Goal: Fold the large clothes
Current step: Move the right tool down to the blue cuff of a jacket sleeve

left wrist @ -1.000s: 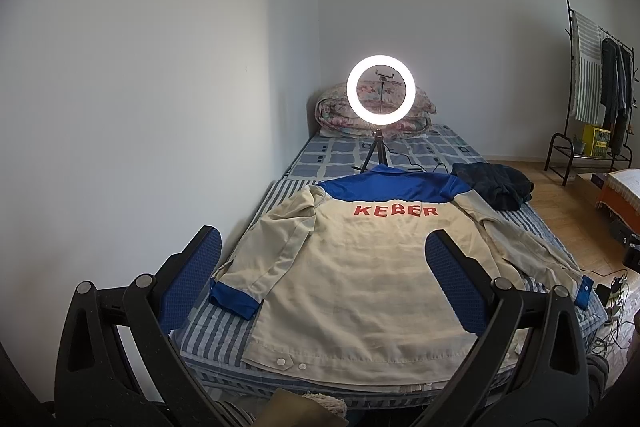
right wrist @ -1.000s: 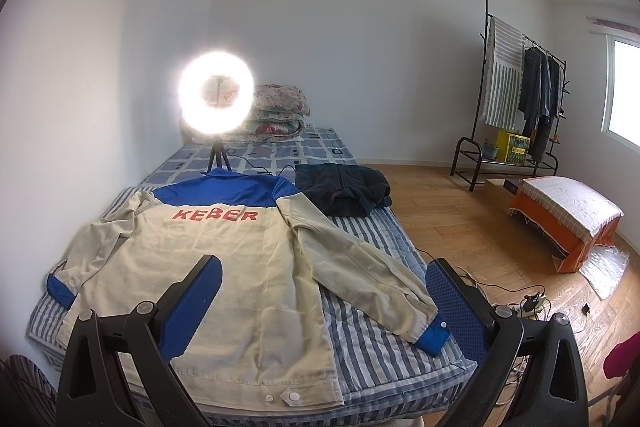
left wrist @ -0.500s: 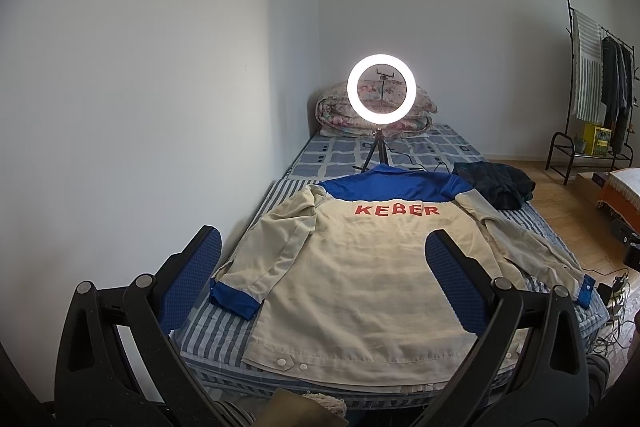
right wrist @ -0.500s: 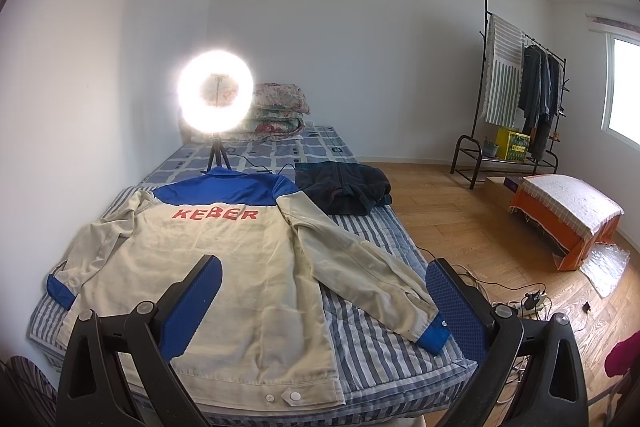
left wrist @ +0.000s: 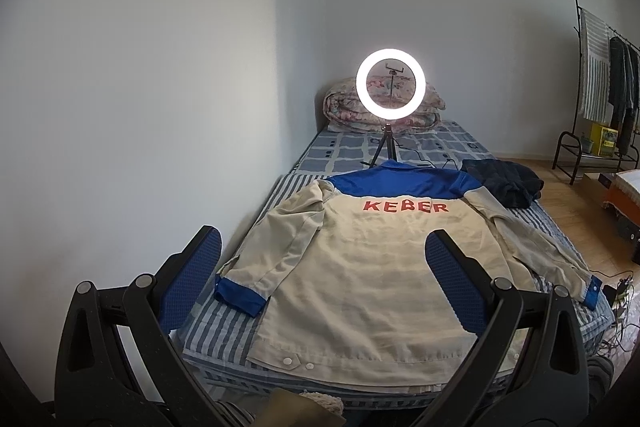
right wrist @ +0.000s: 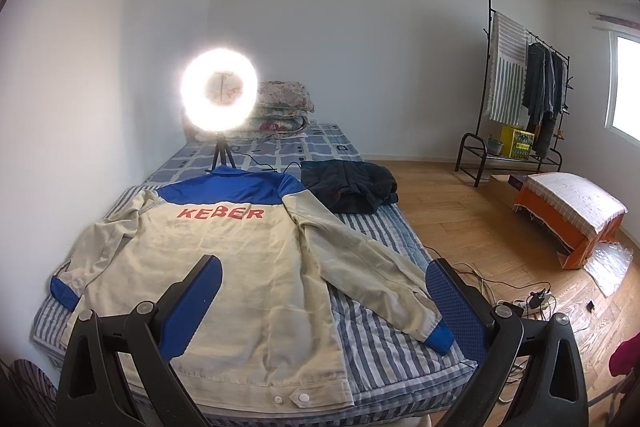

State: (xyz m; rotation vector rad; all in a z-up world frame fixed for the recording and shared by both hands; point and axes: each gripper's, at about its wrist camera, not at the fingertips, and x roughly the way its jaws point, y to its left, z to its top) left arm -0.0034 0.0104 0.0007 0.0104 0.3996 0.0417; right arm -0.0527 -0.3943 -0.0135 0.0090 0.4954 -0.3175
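While you hold both claws over the foot of the bed (left wrist: 224, 323), the beige jacket (left wrist: 360, 267) lies flat on it, back up, sleeves spread, with "KEBER" (left wrist: 405, 206) in red just under the blue yoke. Your left claw (left wrist: 324, 279) and right claw (right wrist: 324, 299) are both spread wide, gripping nothing. A lit ring light (right wrist: 218, 89) stands past the collar, a dark garment (right wrist: 352, 185) beside it.

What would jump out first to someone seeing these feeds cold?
The lit ring light glares from its tripod at the far end of the bed. In front of it, a beige jacket with a blue yoke and red KEBER lettering lies spread flat, back up, sleeves out. Both grippers, left and right, hover open above its hem.
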